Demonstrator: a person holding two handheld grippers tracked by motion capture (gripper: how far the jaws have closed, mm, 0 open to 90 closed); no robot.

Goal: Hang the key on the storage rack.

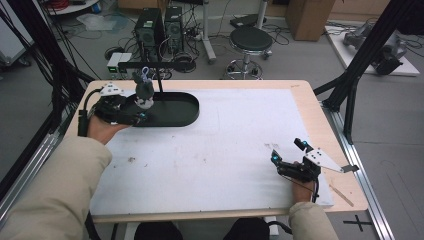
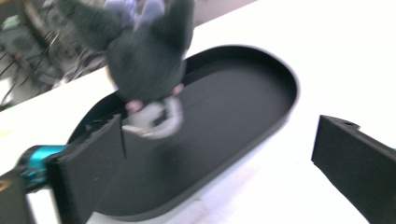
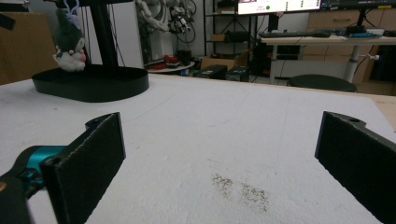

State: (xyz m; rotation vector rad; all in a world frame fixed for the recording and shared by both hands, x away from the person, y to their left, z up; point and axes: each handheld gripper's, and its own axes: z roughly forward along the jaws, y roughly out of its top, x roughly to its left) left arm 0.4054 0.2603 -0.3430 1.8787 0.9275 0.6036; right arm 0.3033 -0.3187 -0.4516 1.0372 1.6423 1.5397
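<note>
Speckled white table point(image 3: 261, 140) fronts a cluttered room with stool point(image 3: 322, 82).

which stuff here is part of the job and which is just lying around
In play:
- plush toy hanging on the stand over the tray
- black oval tray
- black stand
- left gripper, jaws open at the tray

Lying about:
- right gripper, open, resting apart
- round stool
- computer towers
</note>
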